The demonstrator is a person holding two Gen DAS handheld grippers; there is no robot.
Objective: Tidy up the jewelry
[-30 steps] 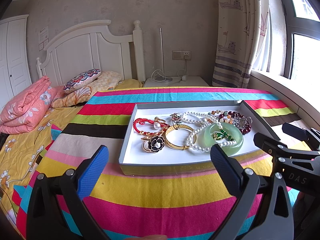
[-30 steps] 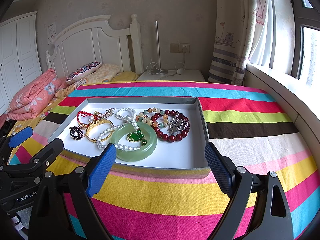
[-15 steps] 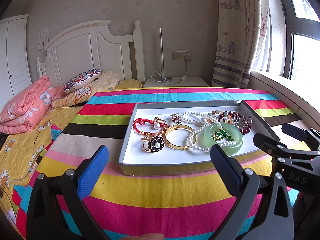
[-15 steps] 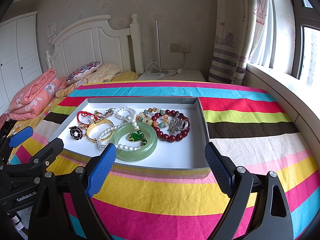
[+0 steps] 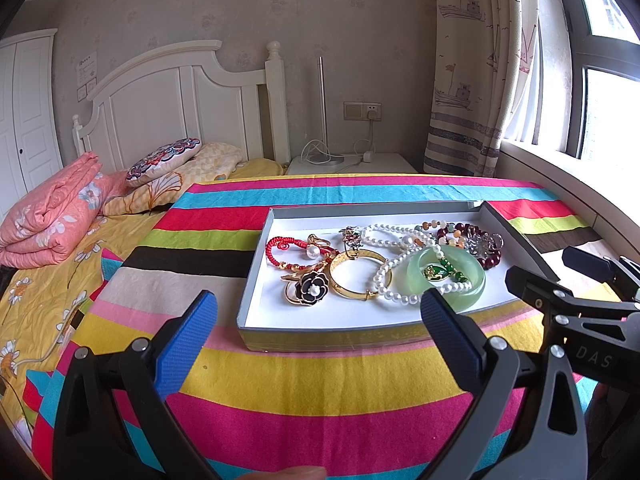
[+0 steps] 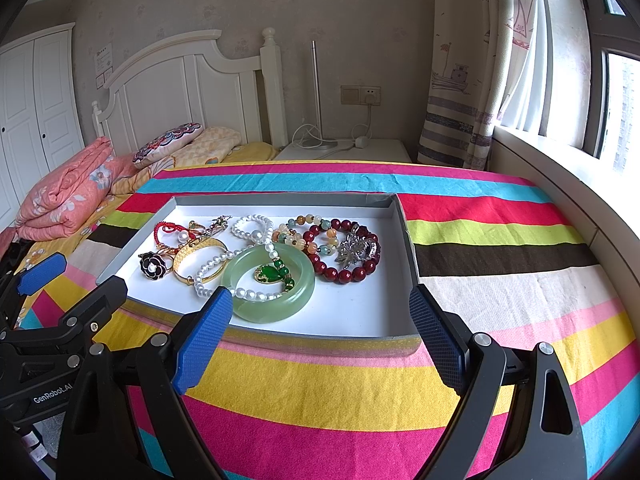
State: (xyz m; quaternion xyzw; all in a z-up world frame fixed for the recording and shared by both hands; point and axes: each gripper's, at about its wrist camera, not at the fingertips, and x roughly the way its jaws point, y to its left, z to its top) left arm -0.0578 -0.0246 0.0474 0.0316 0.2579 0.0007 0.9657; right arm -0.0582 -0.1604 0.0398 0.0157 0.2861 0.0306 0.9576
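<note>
I see a shallow grey box (image 6: 404, 236) sitting on a bright striped cloth (image 6: 500, 292) that covers the table. The box is full of jewelry, all in a heap.

My left gripper (image 5: 318, 334) is wide open and holds nothing. It hangs above the cloth, just in front of the near wall of the box. My right gripper (image 6: 320, 330) is wide open too, with nothing between its blue pads (image 6: 202, 342). It also hangs in front of the near wall of the box, close to the big green ring. In the left wrist view I can see the right gripper off to the right side.

Inside the box, a fat pale green bangle (image 6: 272, 300) lies near the front. A white pearl string (image 6: 212, 266) runs across it, and a small dark green pendant (image 6: 272, 274) lies in its middle. To its left is a gold bangle (image 5: 356, 274), touching the pearls. Next to that is a black flower pin (image 5: 312, 286) with a pearl in its middle. Behind the flower is a red cord bracelet (image 5: 280, 250). On the right side is a dark red bead bracelet (image 6: 344, 272) with a silver piece (image 6: 356, 246) lying on it. A bracelet of mixed colour beads (image 6: 304, 232) touches it.

Far behind, there is a bed with a pink blanket (image 5: 52, 212).
</note>
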